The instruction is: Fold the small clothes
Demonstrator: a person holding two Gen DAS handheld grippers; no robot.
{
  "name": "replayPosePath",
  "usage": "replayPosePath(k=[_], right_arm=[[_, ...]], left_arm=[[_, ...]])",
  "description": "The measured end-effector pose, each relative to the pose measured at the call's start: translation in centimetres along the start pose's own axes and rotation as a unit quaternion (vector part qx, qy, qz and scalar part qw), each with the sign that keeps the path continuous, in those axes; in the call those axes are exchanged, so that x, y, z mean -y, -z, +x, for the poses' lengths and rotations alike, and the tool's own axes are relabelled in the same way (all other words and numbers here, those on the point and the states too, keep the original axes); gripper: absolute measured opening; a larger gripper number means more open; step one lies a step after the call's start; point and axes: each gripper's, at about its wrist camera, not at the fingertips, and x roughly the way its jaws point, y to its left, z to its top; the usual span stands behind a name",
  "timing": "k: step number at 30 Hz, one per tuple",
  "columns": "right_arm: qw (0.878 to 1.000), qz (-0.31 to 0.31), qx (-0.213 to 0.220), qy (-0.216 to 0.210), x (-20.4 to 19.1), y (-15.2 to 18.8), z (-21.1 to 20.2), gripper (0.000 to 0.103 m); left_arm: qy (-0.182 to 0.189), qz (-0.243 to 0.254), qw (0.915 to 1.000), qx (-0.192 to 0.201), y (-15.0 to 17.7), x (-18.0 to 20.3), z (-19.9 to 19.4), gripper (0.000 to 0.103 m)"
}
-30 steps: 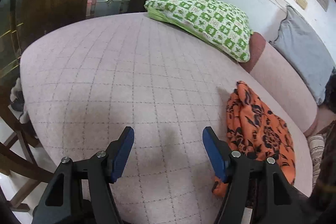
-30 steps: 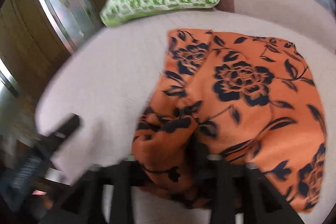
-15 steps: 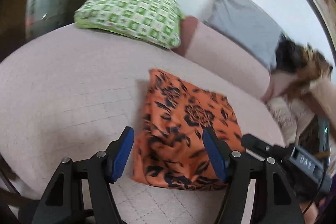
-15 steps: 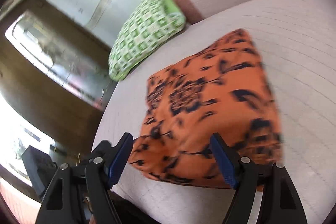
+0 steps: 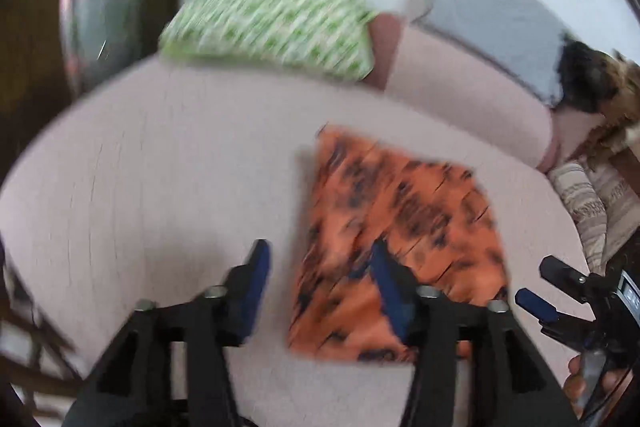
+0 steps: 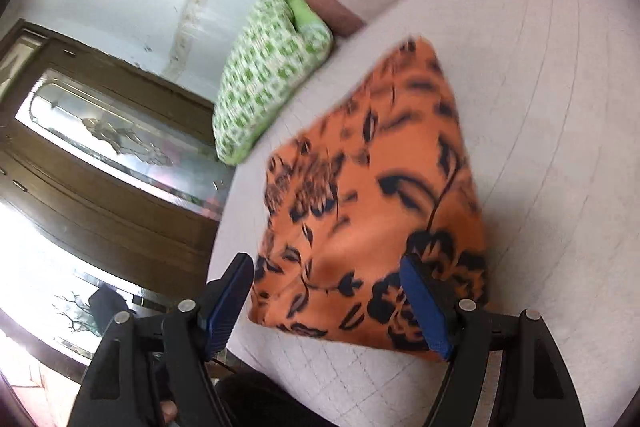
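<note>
1. On the pale pink quilted bed (image 5: 168,187), an orange cloth with a dark floral print (image 5: 400,223) lies folded into a flat, roughly square packet, resting toward the near edge of the mattress.

2. Seen from the left wrist, the left claw (image 5: 320,287) hovers over the near left corner of the cloth: its right blue pad overlaps the fabric in the picture, its left pad stands over bare bedding. The jaws are closing, yet a clear gap remains and neither pad presses on the fabric. The picture is smeared by motion, so whether the claw touches the cloth cannot be told.

3. Seen from the right wrist, the right claw (image 6: 328,303) is spread wide before the cloth's (image 6: 372,195) near edge, with most of that edge showing between the two pads. It grips nothing; the right pad sits in front of the packet's near right corner, the left pad just off its left side.

4. In the left wrist view the right claw (image 5: 556,287) appears at the lower right, just beyond the cloth's right corner, with part of a hand (image 5: 588,383) behind it.

5. A green-and-white checked pillow (image 6: 272,75) lies at the far end of the bed, well apart from the cloth, against a pink bolster (image 5: 460,95).

6. A grey cushion (image 5: 492,23) leans on the white wall behind the bolster.

7. A dark wooden door with a patterned glass panel (image 6: 112,147) stands beyond the bed's left side.
</note>
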Motion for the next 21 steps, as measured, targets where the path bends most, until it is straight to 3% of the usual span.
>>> replayPosePath(k=[4,6,9,10,11,12,14,16,18,20,21], right_arm=[[0.999,0.023,-0.017,0.032,2.9,-2.3,0.4,0.083],[0.996,0.061,-0.059,0.021,5.2,-2.8,2.2,0.083],[0.989,0.088,-0.119,-0.024,5.9,-2.1,4.7,0.082],[0.989,0.078,-0.122,-0.018,5.4,-2.0,5.0,0.08],[0.99,0.074,-0.117,-0.011,5.2,-1.9,4.9,0.067],[0.991,0.071,-0.112,-0.004,5.0,-1.9,4.6,0.035],[0.994,0.05,-0.093,0.016,4.1,-1.7,3.7,0.028],[0.991,0.04,-0.109,0.06,4.7,-0.8,4.8,0.028],[0.989,0.061,-0.119,0.058,5.8,-0.6,5.5,0.03],[0.992,0.046,-0.106,0.046,4.5,-1.2,4.3,0.038],[0.993,0.035,-0.099,0.051,3.8,-1.7,3.6,0.053]], left_arm=[[0.026,0.086,0.9959,-0.005,-2.1,3.4,3.7,0.061],[0.007,0.114,0.9929,-0.034,-1.7,4.2,6.8,0.061],[-0.018,0.11,0.9892,-0.095,-0.3,3.5,11.1,0.061],[-0.018,0.103,0.9906,-0.088,0.2,3.0,11.3,0.063],[-0.021,0.104,0.9912,-0.08,0.5,2.8,11.2,0.063],[-0.021,0.103,0.9912,-0.08,0.5,2.8,11.2,0.063],[-0.013,0.091,0.9924,-0.082,0.5,2.3,11.4,0.063],[-0.007,0.075,0.9934,-0.087,0.6,1.5,11.8,0.063],[0.004,0.06,0.9937,-0.095,0.6,0.9,12.2,0.064],[0.011,0.055,0.994,-0.094,0.4,0.7,12.0,0.064],[0.013,0.054,0.9941,-0.093,0.4,0.7,12.1,0.064]])
